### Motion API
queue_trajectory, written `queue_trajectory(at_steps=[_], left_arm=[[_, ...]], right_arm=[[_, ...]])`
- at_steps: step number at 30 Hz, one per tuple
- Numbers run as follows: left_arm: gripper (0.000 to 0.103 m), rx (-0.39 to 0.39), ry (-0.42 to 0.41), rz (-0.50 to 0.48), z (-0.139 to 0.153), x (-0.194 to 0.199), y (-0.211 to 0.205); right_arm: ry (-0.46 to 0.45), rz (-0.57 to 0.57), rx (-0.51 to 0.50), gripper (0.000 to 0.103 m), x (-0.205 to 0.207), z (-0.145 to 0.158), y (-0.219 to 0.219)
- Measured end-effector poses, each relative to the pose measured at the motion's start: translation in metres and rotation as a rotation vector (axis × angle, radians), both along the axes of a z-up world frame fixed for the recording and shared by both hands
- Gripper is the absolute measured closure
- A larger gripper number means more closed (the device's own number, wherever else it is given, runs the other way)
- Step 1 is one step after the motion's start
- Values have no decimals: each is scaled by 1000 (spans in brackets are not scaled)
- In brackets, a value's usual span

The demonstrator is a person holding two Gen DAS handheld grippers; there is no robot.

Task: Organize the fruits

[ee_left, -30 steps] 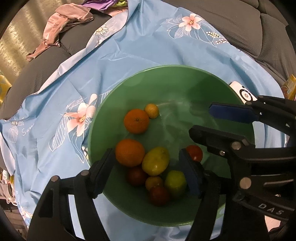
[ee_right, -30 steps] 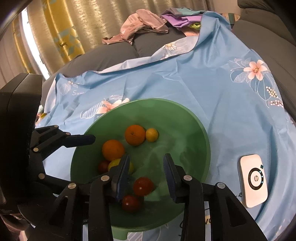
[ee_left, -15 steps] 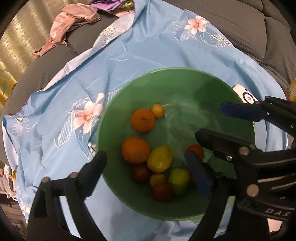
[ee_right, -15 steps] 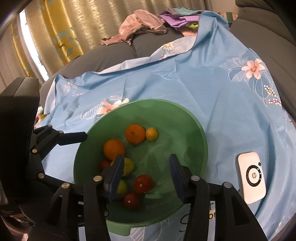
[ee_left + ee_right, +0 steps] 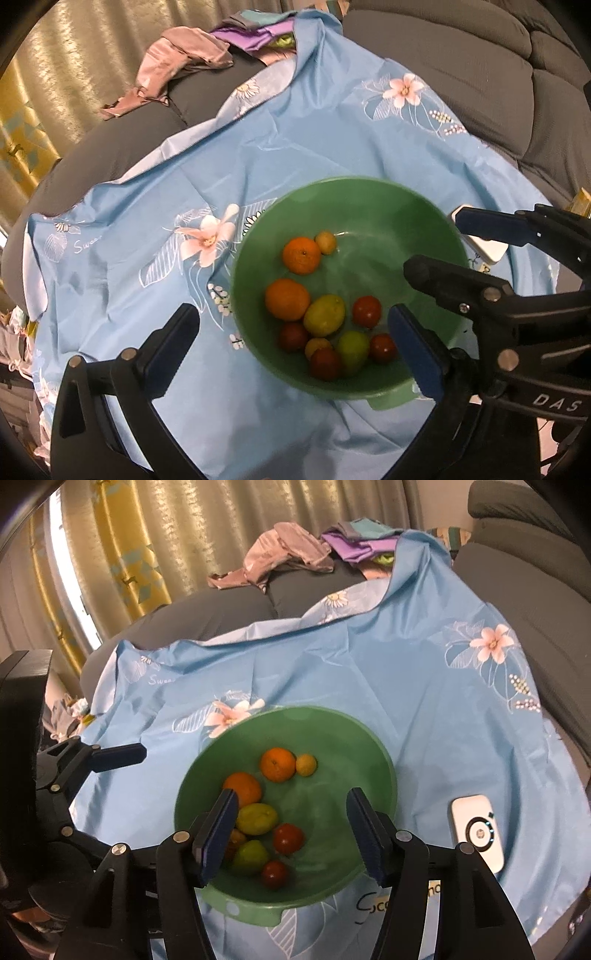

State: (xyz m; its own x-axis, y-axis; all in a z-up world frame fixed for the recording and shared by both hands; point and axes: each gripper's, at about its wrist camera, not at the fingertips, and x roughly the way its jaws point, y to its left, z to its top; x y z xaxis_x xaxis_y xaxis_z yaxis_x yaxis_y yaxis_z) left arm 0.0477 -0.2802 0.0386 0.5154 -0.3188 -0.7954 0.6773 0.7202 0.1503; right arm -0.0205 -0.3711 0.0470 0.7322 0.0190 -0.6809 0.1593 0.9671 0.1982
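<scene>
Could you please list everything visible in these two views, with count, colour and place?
bowl: one, green, on the cloth.
oranges: two, orange, in the bowl.
other fruits: about eight, yellow, green and red, in the bowl.
cloth: one, light blue, floral, over the sofa.
device: one, white, on the cloth right of the bowl.
clothes: a pile, pink and purple, on the sofa behind.
left gripper: open.
right gripper: open, above the bowl.

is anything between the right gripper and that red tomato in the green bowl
Nothing visible blocks it. The right gripper is open above the green bowl, and the red tomato lies uncovered between its fingers in the right wrist view. A yellow-green fruit sits close on the tomato's left.
</scene>
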Motion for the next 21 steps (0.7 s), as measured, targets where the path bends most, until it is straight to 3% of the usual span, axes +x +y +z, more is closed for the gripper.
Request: queue_trajectory(at_steps=[4, 8, 21], left_arm=[[1, -25, 1, 34, 9, -5, 8], [1, -64, 56, 59, 18, -5, 17], [1, -92, -8, 109, 63, -13, 31]], right_arm=[[-13, 1, -24, 42, -8, 14, 4], [-25, 3, -43, 42, -15, 26, 7], [-52, 1, -101, 42, -31, 67, 7]])
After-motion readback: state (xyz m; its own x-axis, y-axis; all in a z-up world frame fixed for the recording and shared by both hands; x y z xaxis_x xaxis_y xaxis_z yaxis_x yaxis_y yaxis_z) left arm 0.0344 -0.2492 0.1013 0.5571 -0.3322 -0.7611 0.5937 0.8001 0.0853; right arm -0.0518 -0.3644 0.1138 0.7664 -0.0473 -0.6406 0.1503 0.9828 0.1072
